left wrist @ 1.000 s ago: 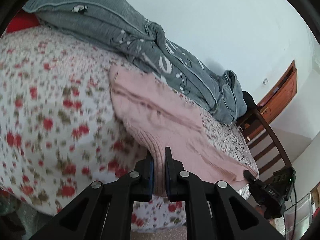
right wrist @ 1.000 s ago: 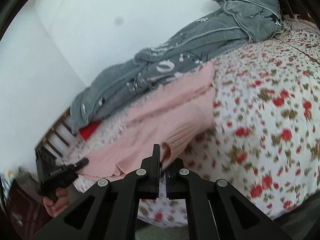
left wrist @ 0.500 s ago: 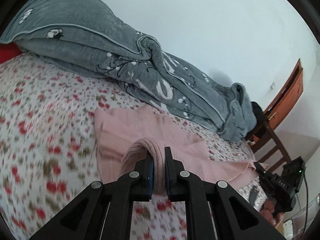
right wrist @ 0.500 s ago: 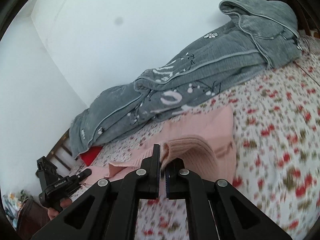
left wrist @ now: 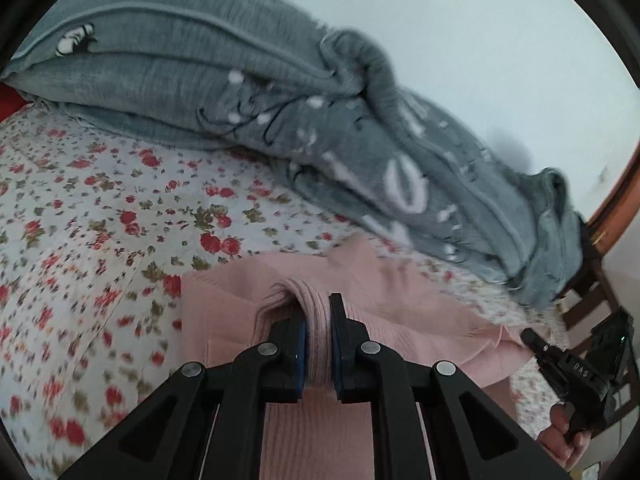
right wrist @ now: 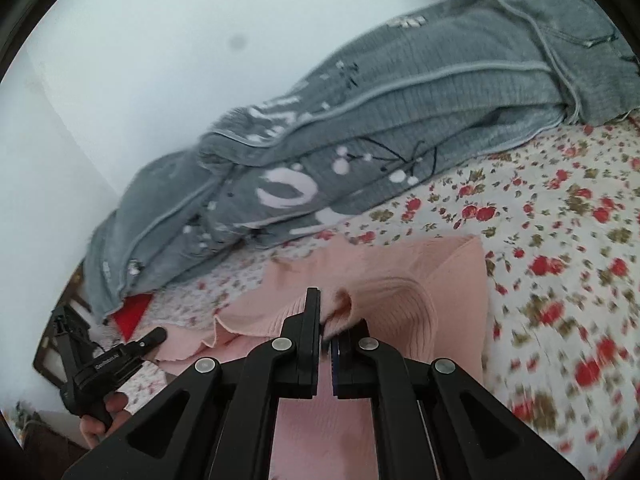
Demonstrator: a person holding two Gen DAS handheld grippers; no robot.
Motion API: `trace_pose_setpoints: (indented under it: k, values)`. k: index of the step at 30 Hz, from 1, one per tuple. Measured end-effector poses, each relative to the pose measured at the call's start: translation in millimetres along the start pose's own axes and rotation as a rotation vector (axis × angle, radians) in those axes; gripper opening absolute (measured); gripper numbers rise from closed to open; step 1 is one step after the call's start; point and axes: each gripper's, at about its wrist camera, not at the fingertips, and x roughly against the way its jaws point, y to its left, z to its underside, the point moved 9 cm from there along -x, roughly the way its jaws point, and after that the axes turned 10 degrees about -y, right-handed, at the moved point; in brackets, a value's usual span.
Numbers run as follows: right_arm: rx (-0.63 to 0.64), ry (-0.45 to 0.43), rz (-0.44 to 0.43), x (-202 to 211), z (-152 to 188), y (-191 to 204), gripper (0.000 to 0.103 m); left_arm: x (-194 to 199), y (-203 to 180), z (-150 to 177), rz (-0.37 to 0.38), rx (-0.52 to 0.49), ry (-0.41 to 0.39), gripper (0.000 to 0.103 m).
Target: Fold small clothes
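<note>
Left-wrist view showed our left gripper [left wrist: 317, 344] at lower centre, its black jaws clamped on a ribbed hem of the soft pink knitted garment [left wrist: 400, 300]. That fold rose up between the blue-lined pads, while the rest of the garment lay spread across the lower middle of the frame on the white bedsheet printed with red flowers [left wrist: 100, 216]. Across the upper half we saw the rumpled grey quilt with white lettering [left wrist: 240, 92], lying just beyond the garment's far edge. At lower right our right gripper [left wrist: 532, 338], held in a hand [left wrist: 568, 436], met the garment's other corner, with dark wooden furniture [left wrist: 580, 304] behind it.

From the right-wrist view, the right gripper [right wrist: 325, 320] sat at lower centre, its jaws easing apart, though a bunched piece of pink hem [right wrist: 340, 308] was between them and appeared pinched. The garment [right wrist: 452, 276] filled the centre, and the left gripper [right wrist: 158, 334] touched its edge at lower left, beside a red cloth [right wrist: 130, 312] under the quilt [right wrist: 400, 120].
</note>
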Motion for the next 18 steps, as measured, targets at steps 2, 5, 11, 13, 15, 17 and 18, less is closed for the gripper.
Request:
trace_pose_setpoints:
  k: [2,5,11,13,15,17,18]
  values:
    - [-0.002,0.011,0.035,-18.2,-0.6,-7.3,0.01,-17.1,4.4,1.9,0.003,0.016,0.039,0.016]
    - [0.023,0.026,0.066,-42.4,-5.4,-14.9,0.013,-33.2,14.9,2.0,-0.004,0.038,0.049,0.036]
    - [0.204,0.017,0.177,-50.6,-5.0,-25.1,0.031,-44.3,29.9,-7.5,-0.039,0.02,0.012,0.05]
    - [0.279,0.036,0.232,-52.9,-5.0,-29.5,0.031,-46.0,25.0,-11.2,-0.029,-0.02,0.013,0.05]
    - [0.328,0.058,0.253,-56.4,-6.8,-32.1,0.033,-50.4,17.2,-11.7,-0.03,-0.102,0.021,0.051]
    - [0.365,0.087,0.254,-63.9,-7.3,-33.7,0.039,-58.9,11.5,-5.1,-0.035,-0.184,0.032,0.055]
    - [0.375,0.097,0.252,-67.4,-6.1,-35.5,0.042,-62.1,11.2,-1.1,-0.023,-0.194,0.035,0.057]
